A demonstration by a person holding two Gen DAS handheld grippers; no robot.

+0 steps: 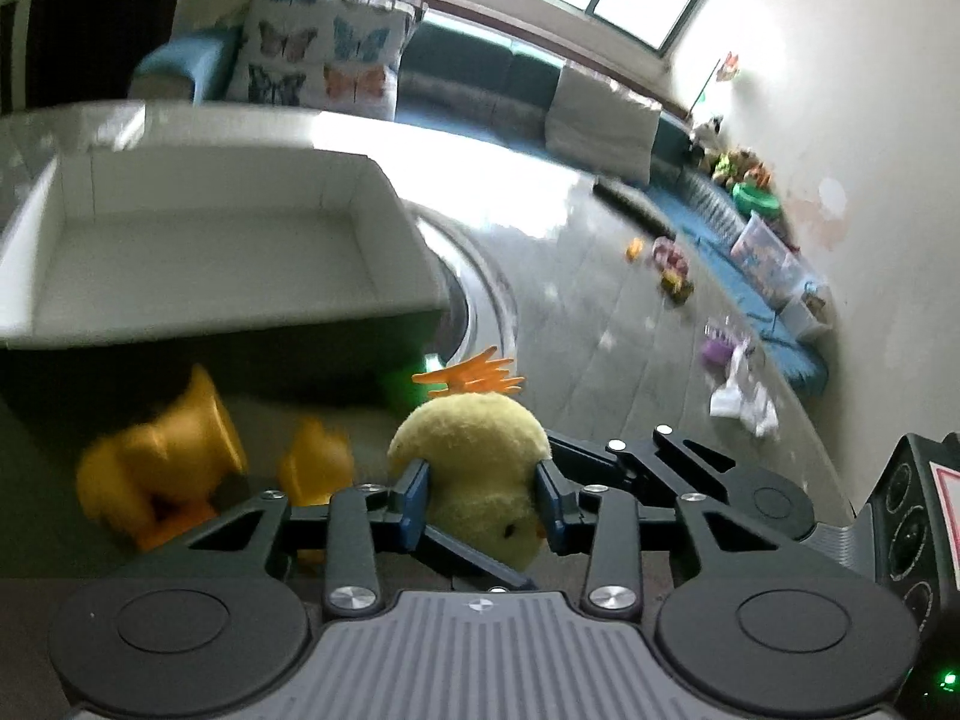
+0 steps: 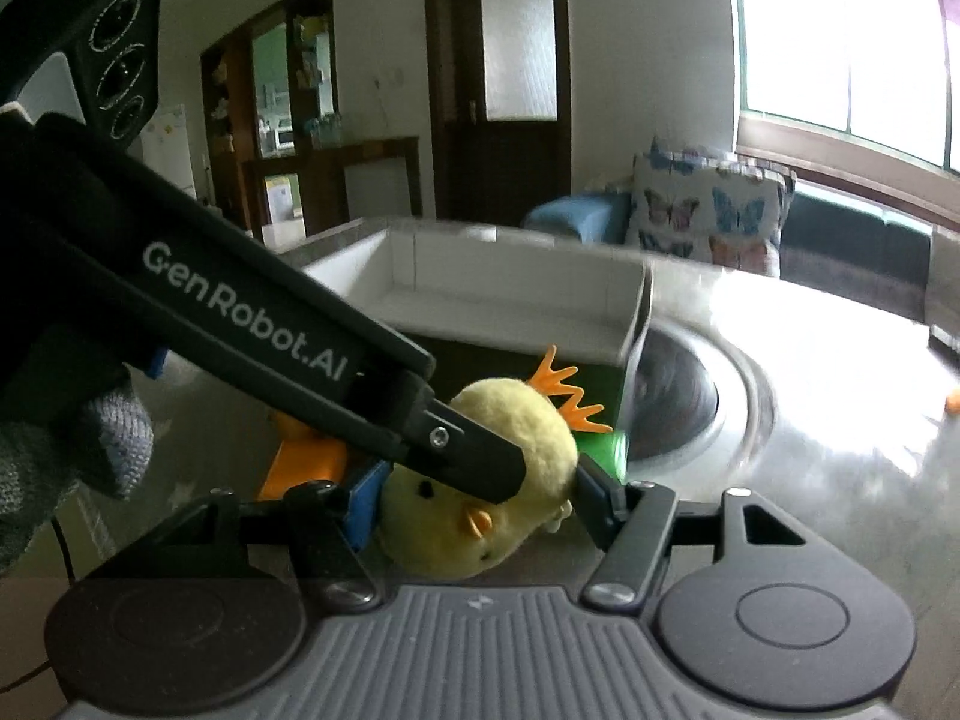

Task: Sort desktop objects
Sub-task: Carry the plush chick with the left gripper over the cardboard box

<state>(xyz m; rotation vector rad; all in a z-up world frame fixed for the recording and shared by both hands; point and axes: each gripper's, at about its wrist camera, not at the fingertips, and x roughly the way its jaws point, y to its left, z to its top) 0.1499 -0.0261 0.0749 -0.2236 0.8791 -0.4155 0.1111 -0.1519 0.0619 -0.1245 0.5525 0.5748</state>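
A yellow plush chick (image 1: 480, 468) with orange feet lies between the blue pads of my left gripper (image 1: 485, 501), which is shut on it. In the right wrist view the same chick (image 2: 510, 480) sits between the pads of my right gripper (image 2: 480, 507), which also closes around it; the left gripper's black finger crosses in front of it. An open white box (image 1: 198, 240) stands just beyond the chick and also shows in the right wrist view (image 2: 480, 294). Blurred orange toys (image 1: 162, 468) lie left of the chick.
A green object (image 2: 606, 450) lies behind the chick by the box. A round metal basin (image 2: 702, 396) is set in the glossy grey tabletop to the right. Beyond the table are a sofa with a butterfly cushion (image 1: 318, 60) and toys on the floor (image 1: 672, 264).
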